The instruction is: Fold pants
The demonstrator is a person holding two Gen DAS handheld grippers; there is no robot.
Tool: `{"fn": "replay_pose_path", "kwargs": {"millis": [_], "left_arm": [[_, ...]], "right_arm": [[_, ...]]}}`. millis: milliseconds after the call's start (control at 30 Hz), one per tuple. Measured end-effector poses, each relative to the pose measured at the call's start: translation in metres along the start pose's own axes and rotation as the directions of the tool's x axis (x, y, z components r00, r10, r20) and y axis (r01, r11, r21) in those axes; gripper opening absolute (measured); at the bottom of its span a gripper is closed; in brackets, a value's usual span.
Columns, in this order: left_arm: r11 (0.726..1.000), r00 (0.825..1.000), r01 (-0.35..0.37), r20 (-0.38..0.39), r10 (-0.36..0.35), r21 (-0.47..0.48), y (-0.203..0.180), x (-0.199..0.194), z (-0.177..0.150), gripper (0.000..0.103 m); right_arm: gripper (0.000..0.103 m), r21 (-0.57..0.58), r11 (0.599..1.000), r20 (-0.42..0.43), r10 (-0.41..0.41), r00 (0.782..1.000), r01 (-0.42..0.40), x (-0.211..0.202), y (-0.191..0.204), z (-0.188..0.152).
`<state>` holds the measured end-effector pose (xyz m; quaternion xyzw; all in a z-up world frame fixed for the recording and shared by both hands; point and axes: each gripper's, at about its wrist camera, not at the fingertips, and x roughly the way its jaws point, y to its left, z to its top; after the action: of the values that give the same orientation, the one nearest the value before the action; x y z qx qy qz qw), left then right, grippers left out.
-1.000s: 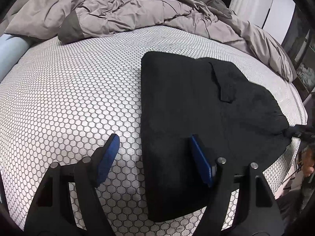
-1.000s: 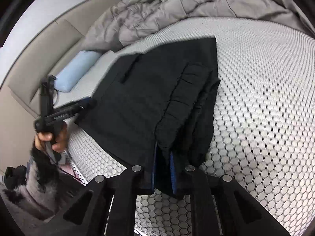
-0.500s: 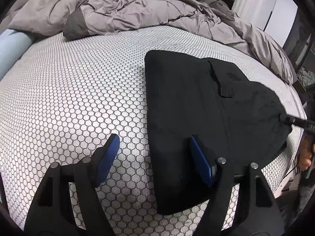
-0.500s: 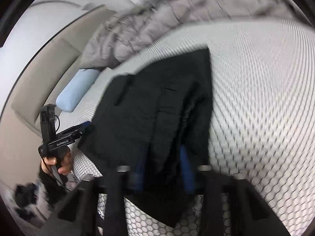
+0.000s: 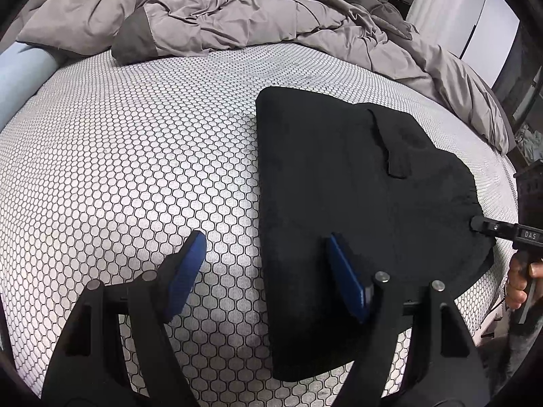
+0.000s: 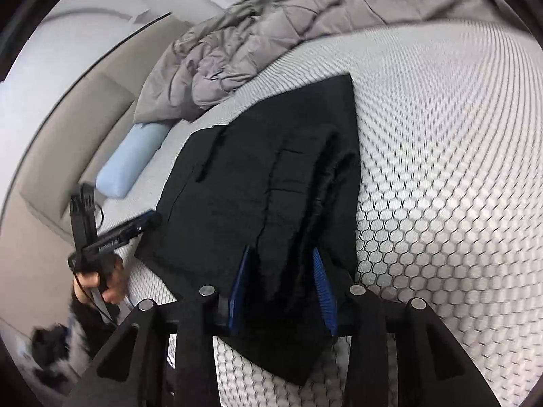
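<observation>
Folded black pants (image 5: 356,196) lie on the honeycomb-patterned mattress (image 5: 135,169). The right gripper (image 6: 281,288) has just been opening around their bunched edge; blur hides any contact. The left gripper (image 5: 264,271) gapes, empty. Withdrawing carelessly could snag and undo the fold

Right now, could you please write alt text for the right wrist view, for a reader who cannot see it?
Folded black pants lie on a honeycomb-patterned mattress, their near end between the right gripper's blue fingers, which have just been opening. Behind are a grey duvet and a blue pillow.
</observation>
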<state>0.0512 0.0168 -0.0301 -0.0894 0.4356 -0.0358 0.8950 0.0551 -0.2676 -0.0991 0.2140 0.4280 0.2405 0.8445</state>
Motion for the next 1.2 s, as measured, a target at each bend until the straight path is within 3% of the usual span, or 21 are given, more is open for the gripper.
{"fn": "replay_pose_path", "kwargs": {"millis": [67,100,200,300,400,467,533,600,667,733,767,800,867,933,1000,1033,1133,1167,1200], "left_arm": [[1.000,1.000,-0.002,0.000,0.002,0.004,0.000,-0.001,0.000,0.071],[1.000,1.000,-0.004,0.000,0.004,0.007,0.000,0.000,0.000,0.071],[0.998,0.998,-0.058,0.016,0.057,0.039,-0.003,-0.005,0.002,0.071],[0.982,0.984,-0.156,0.104,0.145,0.110,-0.017,-0.026,0.001,0.070],[0.978,0.979,-0.097,0.194,0.060,0.187,-0.038,-0.049,-0.004,0.070],[0.966,0.976,0.005,0.209,-0.060,0.258,-0.056,-0.052,-0.006,0.070],[0.937,0.976,0.134,0.121,-0.181,0.322,-0.077,-0.036,-0.008,0.070],[0.905,0.969,0.230,-0.002,-0.246,0.358,-0.092,-0.011,-0.010,0.069],[0.891,0.974,0.225,-0.074,-0.214,0.393,-0.100,0.011,-0.015,0.068],[0.856,0.980,0.198,-0.068,-0.189,0.478,-0.102,0.014,-0.025,0.067],[0.846,0.984,0.172,-0.052,-0.169,0.504,-0.097,0.010,-0.032,0.067],[0.849,0.984,0.169,-0.046,-0.169,0.500,-0.093,0.007,-0.035,0.067],[0.872,0.985,0.164,-0.029,-0.170,0.461,-0.074,-0.002,-0.038,0.068],[0.881,0.988,0.147,-0.018,-0.156,0.451,-0.070,-0.008,-0.040,0.068],[0.885,0.992,0.118,-0.008,-0.128,0.450,-0.074,-0.017,-0.039,0.066],[0.883,0.987,0.142,0.003,-0.160,0.448,-0.076,-0.025,-0.034,0.066],[0.878,0.973,0.179,0.051,-0.224,0.444,-0.080,-0.031,-0.017,0.067],[0.872,0.974,0.202,0.003,-0.227,0.445,-0.084,-0.016,-0.008,0.067],[0.868,0.974,0.218,-0.042,-0.222,0.446,-0.087,-0.003,-0.004,0.066]], "right_arm": [[0.024,-0.018,1.000,0.000,0.002,1.000,-0.002,-0.004,0.006,-0.002],[0.023,-0.054,0.998,0.002,0.018,1.000,-0.018,-0.011,0.015,-0.005],[0.024,-0.152,0.987,0.012,-0.051,0.999,0.052,-0.017,0.027,-0.010],[0.032,-0.160,0.980,0.073,-0.110,0.991,0.121,-0.025,0.037,-0.011],[0.040,-0.234,0.949,0.216,-0.159,0.963,0.209,-0.042,0.065,-0.012],[0.040,-0.297,0.929,0.246,-0.149,0.958,0.221,-0.041,0.084,-0.015],[0.044,-0.361,0.906,0.243,-0.138,0.960,0.221,-0.024,0.104,-0.020],[0.046,-0.406,0.887,0.179,-0.160,0.971,0.221,0.012,0.117,-0.023],[0.046,-0.432,0.876,0.125,-0.177,0.976,0.214,0.041,0.120,-0.027],[0.046,-0.471,0.840,0.089,-0.257,0.962,0.268,0.067,0.120,-0.029],[0.046,-0.493,0.817,0.076,-0.300,0.951,0.298,0.073,0.118,-0.029],[0.046,-0.496,0.783,0.108,-0.375,0.921,0.376,0.069,0.116,-0.030],[0.041,-0.482,0.756,0.145,-0.429,0.891,0.443,0.050,0.106,-0.032],[0.039,-0.466,0.777,0.146,-0.405,0.903,0.424,0.034,0.099,-0.034],[0.040,-0.486,0.753,0.179,-0.412,0.894,0.444,0.032,0.106,-0.038],[0.045,-0.484,0.754,0.190,-0.404,0.895,0.443,0.032,0.111,-0.038],[0.053,-0.467,0.819,0.196,-0.271,0.942,0.333,0.031,0.126,-0.033],[0.063,-0.466,0.826,0.194,-0.254,0.948,0.317,0.036,0.127,-0.030],[0.066,-0.473,0.822,0.184,-0.259,0.948,0.316,0.050,0.132,-0.024]]}}
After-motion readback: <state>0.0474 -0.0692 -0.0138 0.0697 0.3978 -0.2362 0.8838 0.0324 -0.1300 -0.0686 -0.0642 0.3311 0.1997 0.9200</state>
